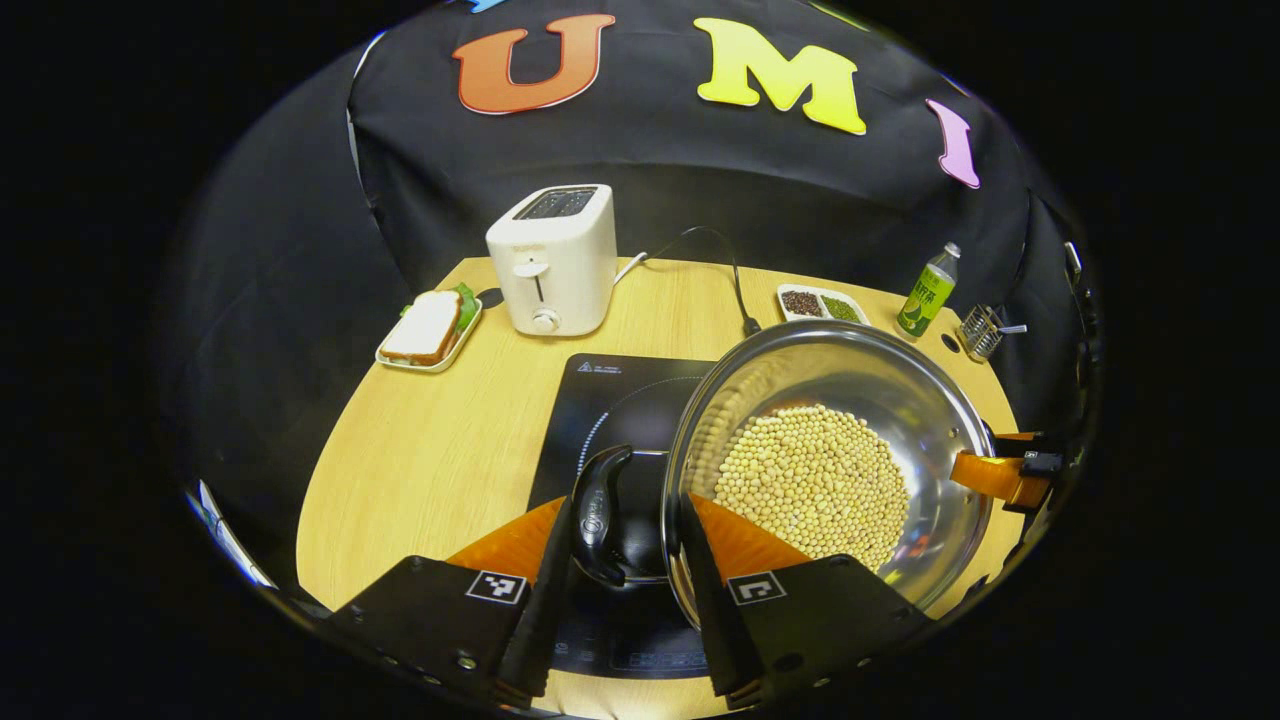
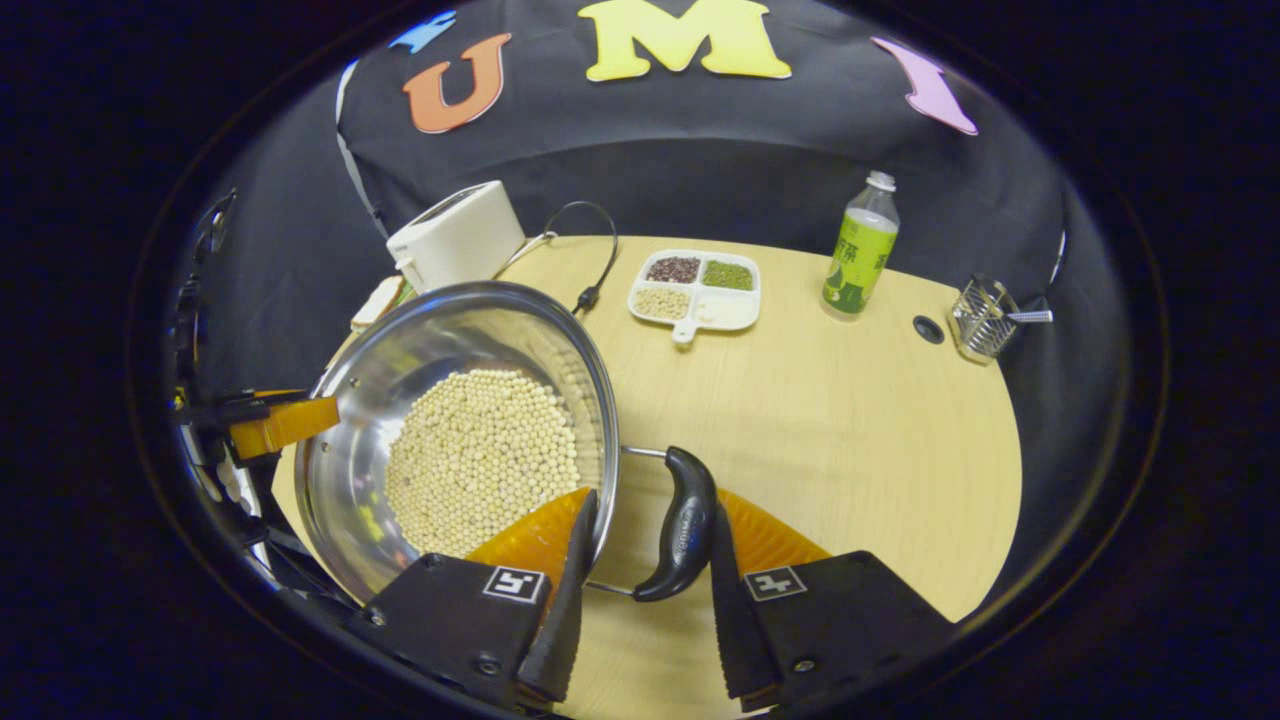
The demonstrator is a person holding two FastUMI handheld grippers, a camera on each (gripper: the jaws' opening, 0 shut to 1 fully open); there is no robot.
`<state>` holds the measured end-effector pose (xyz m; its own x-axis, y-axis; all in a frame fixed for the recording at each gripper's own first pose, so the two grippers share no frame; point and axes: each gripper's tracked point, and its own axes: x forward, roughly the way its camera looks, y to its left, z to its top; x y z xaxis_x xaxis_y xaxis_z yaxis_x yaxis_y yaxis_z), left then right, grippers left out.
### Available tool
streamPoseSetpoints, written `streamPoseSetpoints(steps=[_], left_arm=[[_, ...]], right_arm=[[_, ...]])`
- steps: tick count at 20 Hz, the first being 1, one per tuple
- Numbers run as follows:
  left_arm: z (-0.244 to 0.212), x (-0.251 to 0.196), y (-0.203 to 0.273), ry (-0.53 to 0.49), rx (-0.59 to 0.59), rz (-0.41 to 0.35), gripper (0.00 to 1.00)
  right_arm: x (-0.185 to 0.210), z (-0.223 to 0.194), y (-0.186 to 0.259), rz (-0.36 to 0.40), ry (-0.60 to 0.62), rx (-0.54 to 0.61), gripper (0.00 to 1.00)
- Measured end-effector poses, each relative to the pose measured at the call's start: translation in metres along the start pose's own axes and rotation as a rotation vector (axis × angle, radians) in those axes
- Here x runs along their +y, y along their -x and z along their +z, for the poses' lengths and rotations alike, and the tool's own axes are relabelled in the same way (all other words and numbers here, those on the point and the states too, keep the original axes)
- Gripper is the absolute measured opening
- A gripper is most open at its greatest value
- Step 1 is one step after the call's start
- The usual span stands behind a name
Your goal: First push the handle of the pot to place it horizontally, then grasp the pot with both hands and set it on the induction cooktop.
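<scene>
Now — pot between both grippers | handles inside each gripper's jaws

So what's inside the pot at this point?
The pot holds a flat layer of pale round beans over most of its bottom, with bare steel wall above them. In the left gripper view the near edge of the beans is covered by the left gripper.

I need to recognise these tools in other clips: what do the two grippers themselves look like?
Both look alike. The left gripper and the right gripper each have two flat black plates bearing a small square black-and-white marker, and translucent orange ribbed fingers edged with black serrated pads. No cables or sleeves are visible.
</scene>
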<state>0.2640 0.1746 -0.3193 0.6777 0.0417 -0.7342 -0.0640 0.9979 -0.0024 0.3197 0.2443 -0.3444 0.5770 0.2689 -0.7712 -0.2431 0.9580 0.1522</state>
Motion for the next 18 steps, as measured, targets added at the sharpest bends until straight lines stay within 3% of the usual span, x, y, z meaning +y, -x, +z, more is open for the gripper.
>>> streamPoseSetpoints(steps=[18], left_arm=[[0.011, 0.058, -0.027, -0.007, 0.024, -0.008, 0.58]], right_arm=[[0.062, 0.005, -0.026, -0.018, -0.074, 0.018, 0.56]])
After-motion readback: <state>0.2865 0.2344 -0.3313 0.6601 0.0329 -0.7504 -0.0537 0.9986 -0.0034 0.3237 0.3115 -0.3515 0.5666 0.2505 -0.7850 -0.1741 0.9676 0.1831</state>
